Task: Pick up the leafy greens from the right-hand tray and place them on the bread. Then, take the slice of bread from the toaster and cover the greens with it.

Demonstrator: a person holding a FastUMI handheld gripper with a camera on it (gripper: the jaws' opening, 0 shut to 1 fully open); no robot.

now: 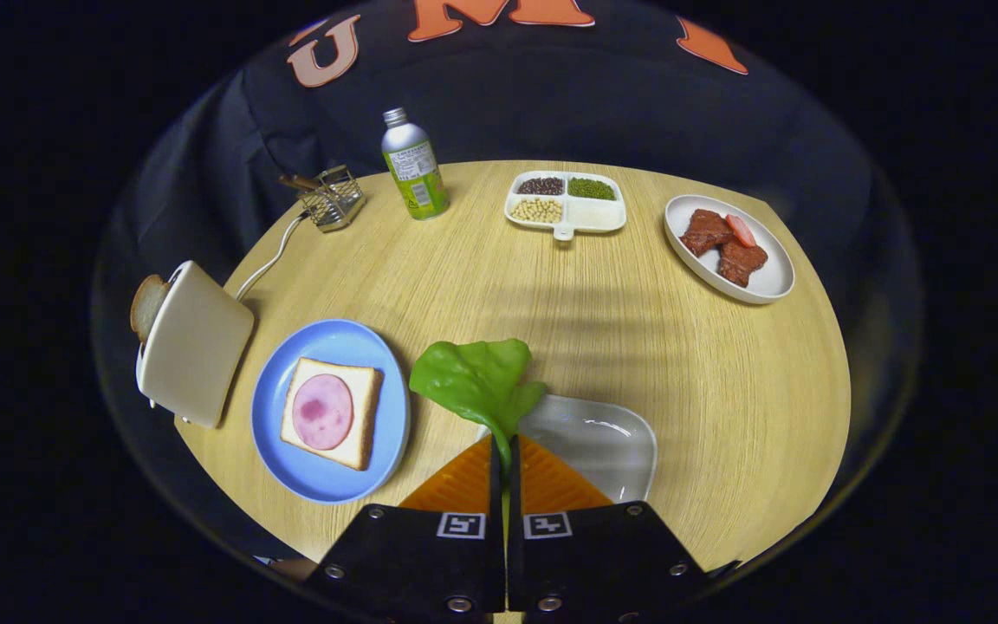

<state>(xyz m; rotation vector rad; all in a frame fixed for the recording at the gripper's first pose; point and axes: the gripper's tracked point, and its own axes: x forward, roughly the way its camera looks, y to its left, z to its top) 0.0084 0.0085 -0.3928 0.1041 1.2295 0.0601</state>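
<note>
Leafy greens (477, 381) pinched by stem between closed gripper (504, 451), lifted over emptied tray (612, 442) | just beside blue plate (278, 455), bread (360, 407) (ham-topped) awaits leaf | toaster (196, 342) beyond plate holds slice

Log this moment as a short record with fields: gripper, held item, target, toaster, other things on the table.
gripper: gripper shut on the green leaf, both fingers pinching its stem
held item: green leafy lettuce leaf, lifted above the white tray
target: square bread slice topped with a round pink ham slice on the blue round plate, to the fingers' left
toaster: cream toaster with a toast slice sticking out
other: silver-green bottle, divided white bean dish, white oval meat plate, wire rack
</note>
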